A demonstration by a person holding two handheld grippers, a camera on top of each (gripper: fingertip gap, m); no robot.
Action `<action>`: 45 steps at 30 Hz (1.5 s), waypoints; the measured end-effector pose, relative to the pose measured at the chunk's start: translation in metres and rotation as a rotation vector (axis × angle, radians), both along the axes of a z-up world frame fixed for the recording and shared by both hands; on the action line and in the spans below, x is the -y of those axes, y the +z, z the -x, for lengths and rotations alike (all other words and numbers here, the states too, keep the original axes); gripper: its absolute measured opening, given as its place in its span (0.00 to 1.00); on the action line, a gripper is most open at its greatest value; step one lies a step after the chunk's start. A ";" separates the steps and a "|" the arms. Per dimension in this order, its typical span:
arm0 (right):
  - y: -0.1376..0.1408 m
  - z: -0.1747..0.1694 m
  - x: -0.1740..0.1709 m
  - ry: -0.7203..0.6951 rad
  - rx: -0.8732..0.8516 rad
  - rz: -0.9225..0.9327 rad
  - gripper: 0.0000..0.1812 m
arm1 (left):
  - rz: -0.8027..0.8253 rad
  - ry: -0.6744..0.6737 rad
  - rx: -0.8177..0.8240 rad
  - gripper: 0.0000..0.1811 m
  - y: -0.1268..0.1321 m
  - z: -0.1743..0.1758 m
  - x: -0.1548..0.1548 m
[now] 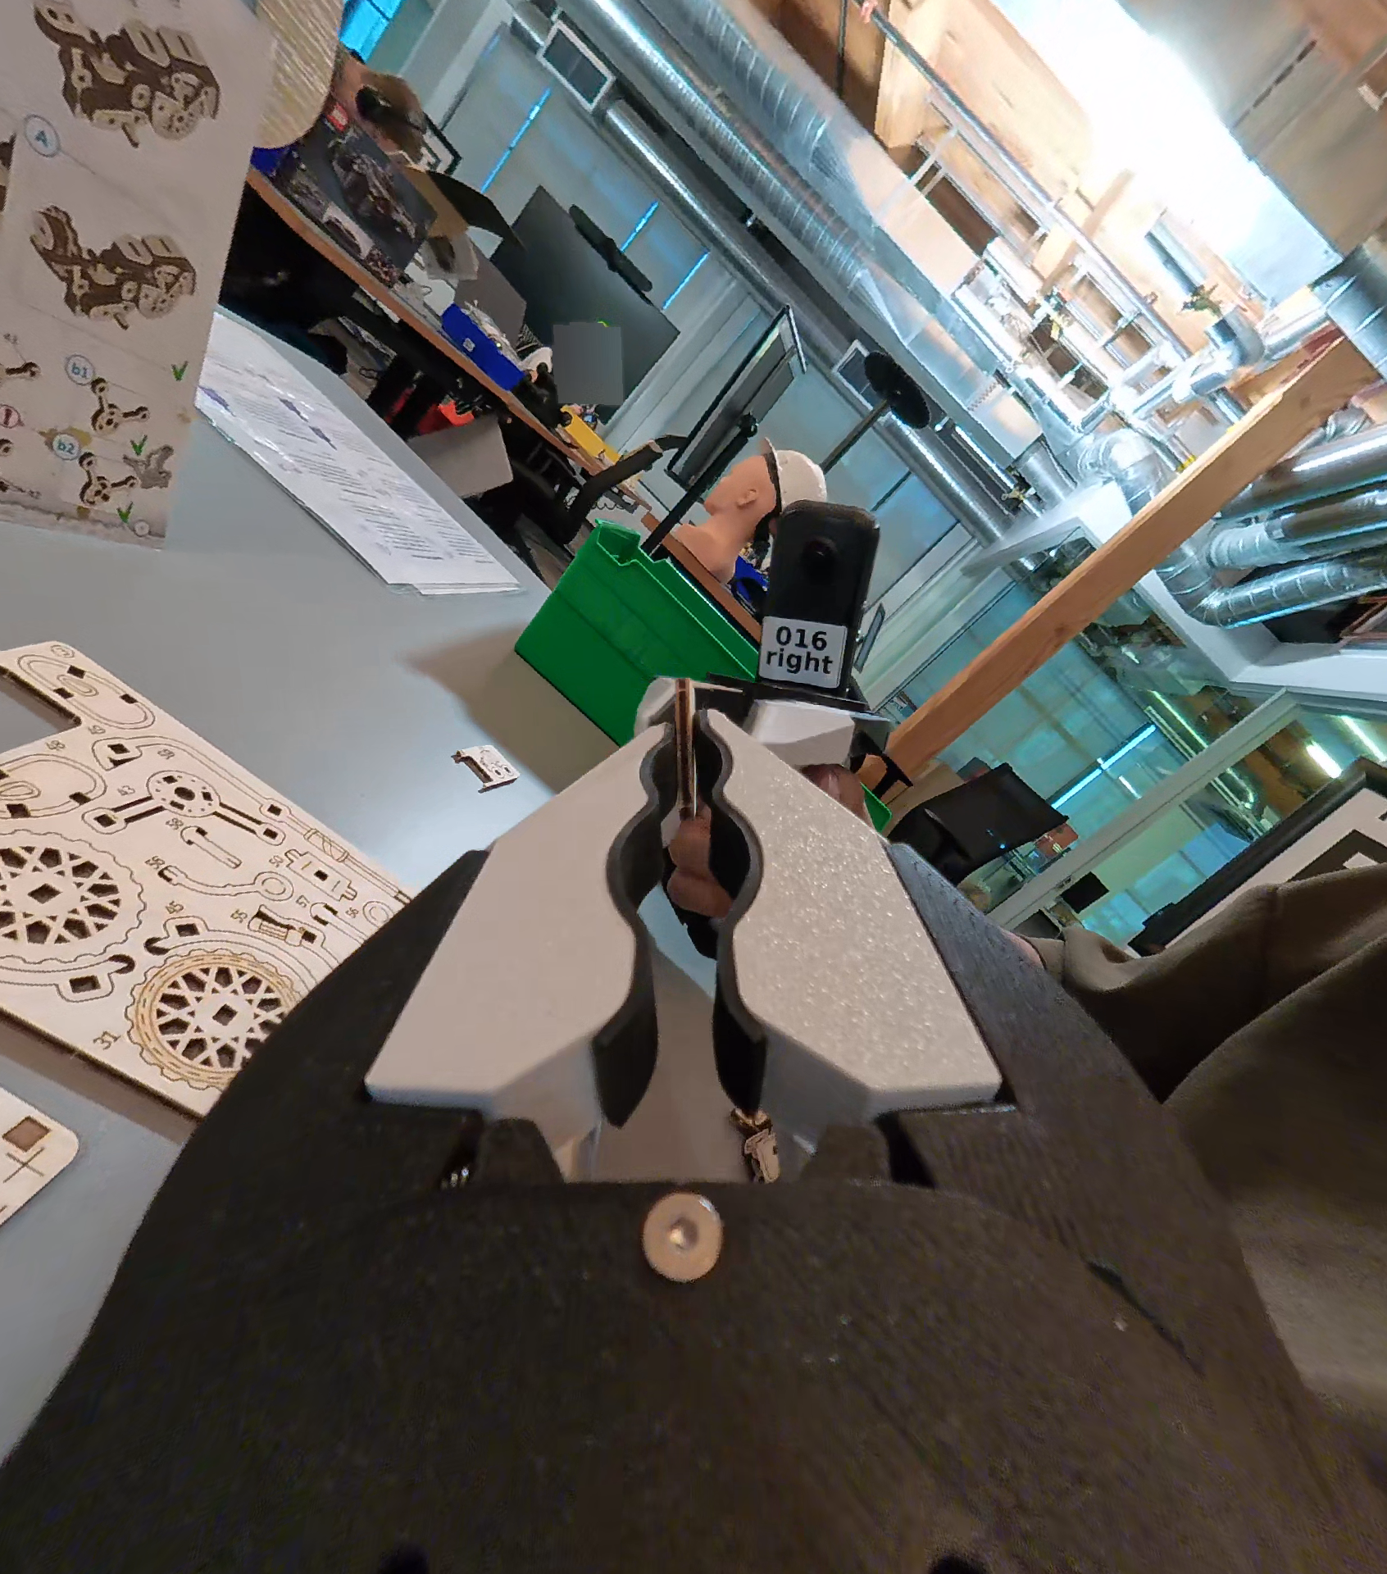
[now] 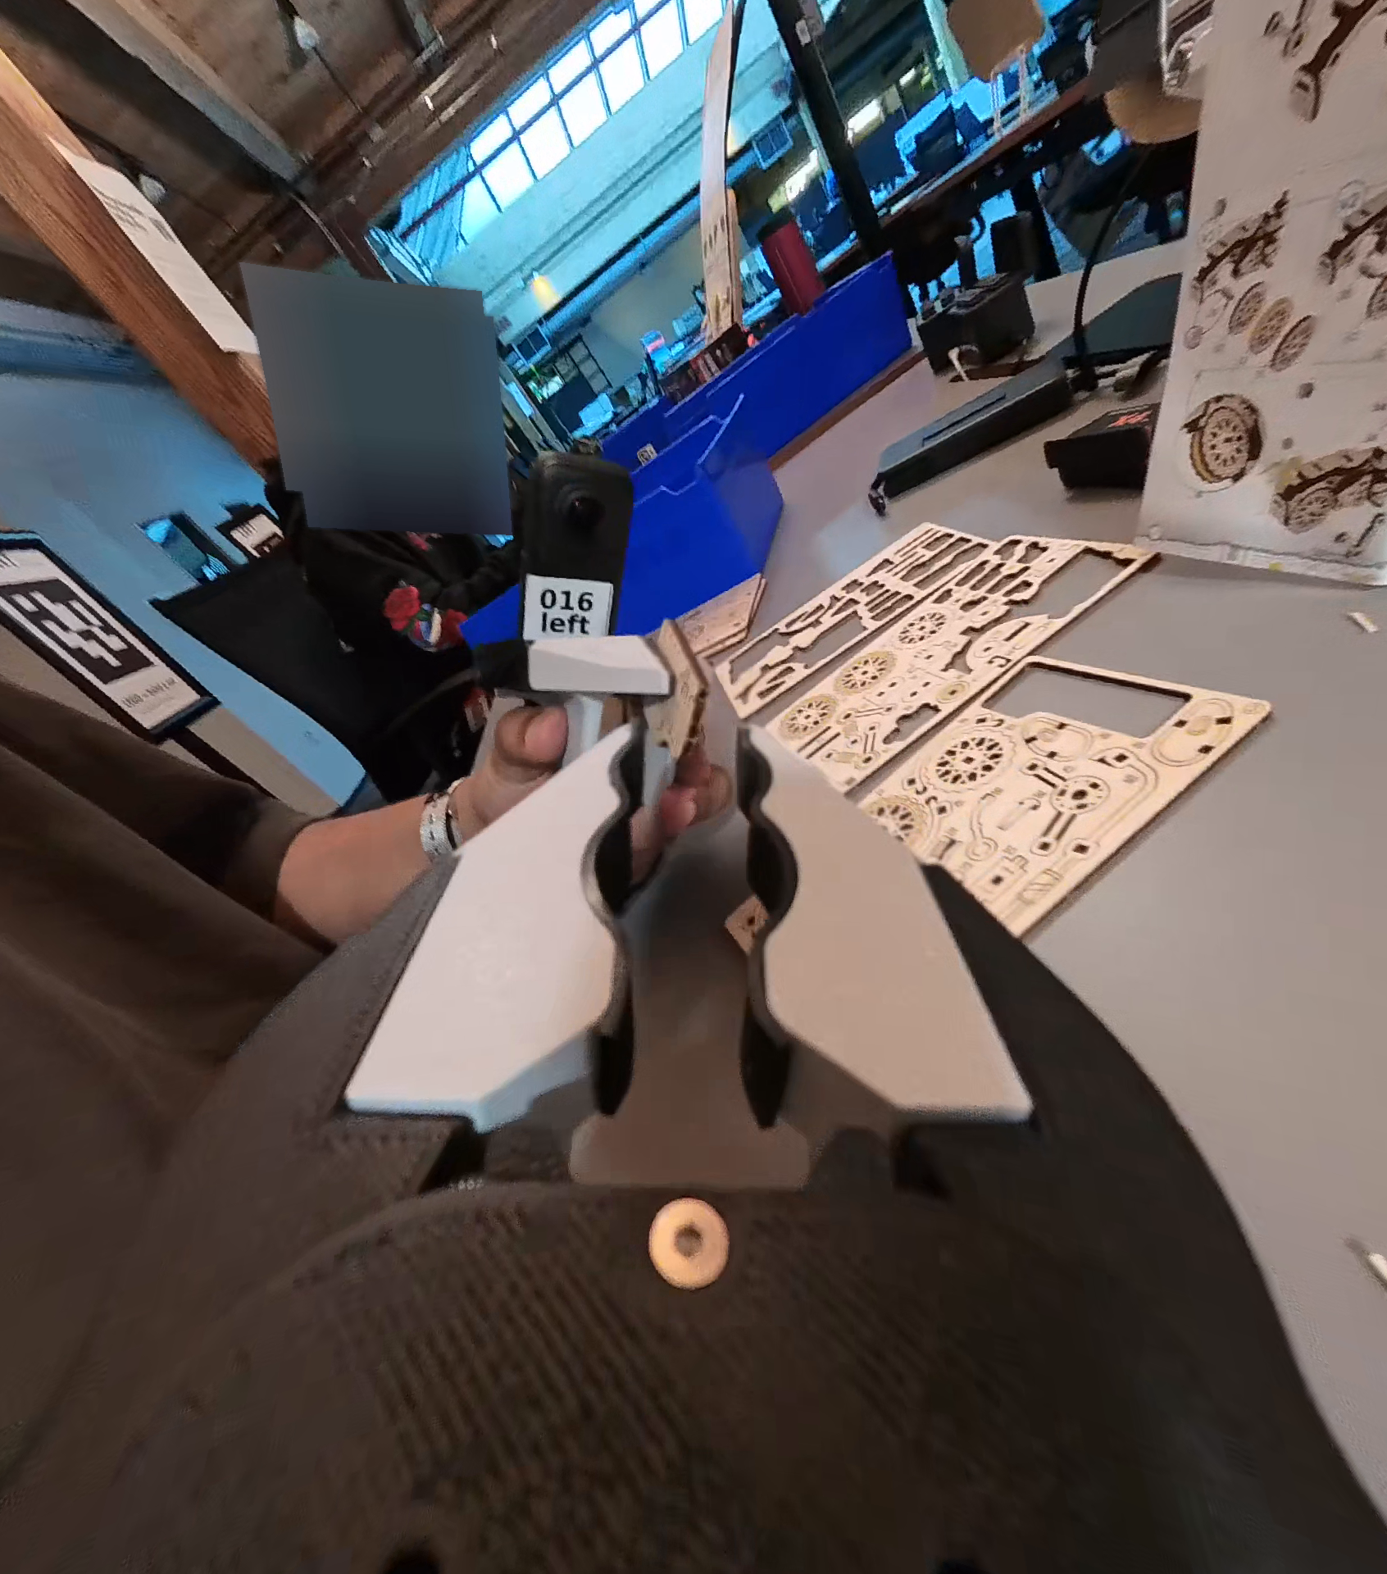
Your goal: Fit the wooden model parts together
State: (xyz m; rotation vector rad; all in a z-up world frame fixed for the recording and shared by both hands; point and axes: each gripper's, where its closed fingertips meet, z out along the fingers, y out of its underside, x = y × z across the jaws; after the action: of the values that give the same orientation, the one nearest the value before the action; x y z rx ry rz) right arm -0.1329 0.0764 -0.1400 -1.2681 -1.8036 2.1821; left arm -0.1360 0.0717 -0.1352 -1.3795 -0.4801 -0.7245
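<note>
Left gripper (image 1: 686,749): fingers are pinching a thin wooden part (image 1: 684,749) edge-on at their tips, held up above the table (image 1: 290,647); in the right wrist view the same gripper (image 2: 664,681) is showing from the side, a hand (image 2: 537,758) wrapping its grip.
Wooden part: flat, pale, dark-edged plywood piece; in the right wrist view the part (image 2: 683,690) is sticking out past the left gripper's grey fingers, tilted.
Right gripper (image 2: 686,749): fingers are standing a little apart, nothing clamped between them; its tips are sitting just beside the part, and whether they are touching it is unclear.
Small piece (image 2: 750,921): lying on the table, showing through the gap between the right fingers.
Sheets: two laser-cut plywood sheets (image 2: 1039,784) with wheel and link shapes are lying flat on the table, well apart from the grippers; the near sheet (image 1: 102,860) is showing a cut-out window.
Loose bit (image 1: 486,764): a small cut piece is lying alone on the table beyond the sheets.
Manual (image 1: 51,255): an instruction sheet is standing upright at the table's far side.
</note>
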 end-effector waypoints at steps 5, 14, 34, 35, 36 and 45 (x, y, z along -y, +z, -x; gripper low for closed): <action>0.002 0.000 -0.007 -0.007 -0.012 0.002 0.05 | -0.003 -0.007 -0.007 0.00 0.000 -0.004 -0.002; 0.002 -0.006 0.004 0.063 0.006 0.023 0.01 | -0.014 -0.023 -0.015 0.00 0.003 -0.009 -0.002; 0.018 -0.017 0.008 0.179 0.035 0.210 0.00 | -0.098 -0.091 0.040 0.00 0.016 -0.017 0.002; 0.019 -0.017 0.007 0.179 0.034 0.212 0.00 | -0.099 -0.091 0.039 0.00 0.016 -0.017 0.002; 0.020 -0.017 0.007 0.179 0.032 0.218 0.00 | -0.101 -0.092 0.039 0.00 0.017 -0.018 0.002; 0.020 -0.017 0.004 0.173 0.027 0.191 0.00 | -0.095 -0.083 0.033 0.00 0.016 -0.018 0.002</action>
State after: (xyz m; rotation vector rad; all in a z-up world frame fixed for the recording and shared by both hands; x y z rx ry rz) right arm -0.1161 0.0729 -0.1199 -1.2205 -1.8156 2.4945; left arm -0.1181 0.0698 -0.1191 -1.3060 -0.4111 -0.8282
